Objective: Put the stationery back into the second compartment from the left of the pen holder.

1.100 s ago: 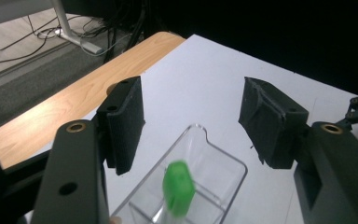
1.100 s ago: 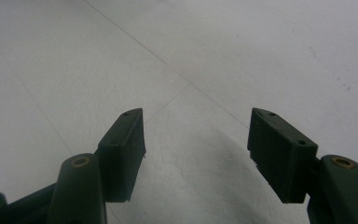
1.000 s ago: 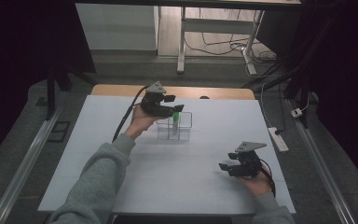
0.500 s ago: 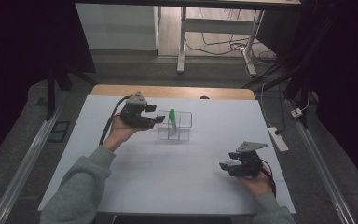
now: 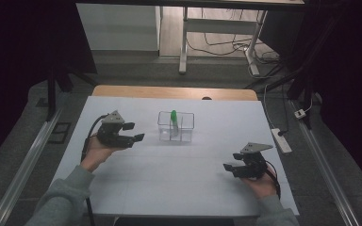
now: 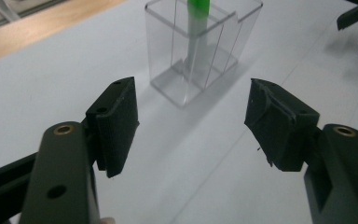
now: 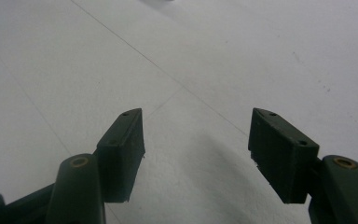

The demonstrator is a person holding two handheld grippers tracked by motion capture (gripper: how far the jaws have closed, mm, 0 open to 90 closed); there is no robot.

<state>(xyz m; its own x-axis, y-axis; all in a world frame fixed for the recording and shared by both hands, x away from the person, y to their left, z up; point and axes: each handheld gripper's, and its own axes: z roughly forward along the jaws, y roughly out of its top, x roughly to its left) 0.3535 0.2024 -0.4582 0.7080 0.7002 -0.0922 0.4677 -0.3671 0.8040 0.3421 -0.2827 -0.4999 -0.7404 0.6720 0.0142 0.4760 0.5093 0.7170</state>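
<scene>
A clear plastic rack (image 5: 176,127) (image 6: 200,51) with several compartments stands on the white table (image 5: 169,179) near its middle back. A tube with a green cap (image 5: 173,116) (image 6: 196,9) stands upright in one compartment. My left gripper (image 5: 133,133) (image 6: 191,123) is held open to the left of the rack, apart from it, with nothing between its jaws. My right gripper (image 5: 231,168) (image 7: 196,149) rests low over the table at the front right, open and empty. In the left gripper view the right gripper's jaw tips (image 6: 356,25) show at the upper right.
A wooden strip (image 5: 174,92) runs along the table's far edge. A power strip (image 5: 281,140) lies beside the table's right edge. Metal rails (image 5: 23,165) flank the table. Cables (image 5: 217,42) lie on the floor behind.
My left gripper let go of the green-capped tube, now standing in the rack, and drew back to the left and toward the person. The right gripper has stayed put.
</scene>
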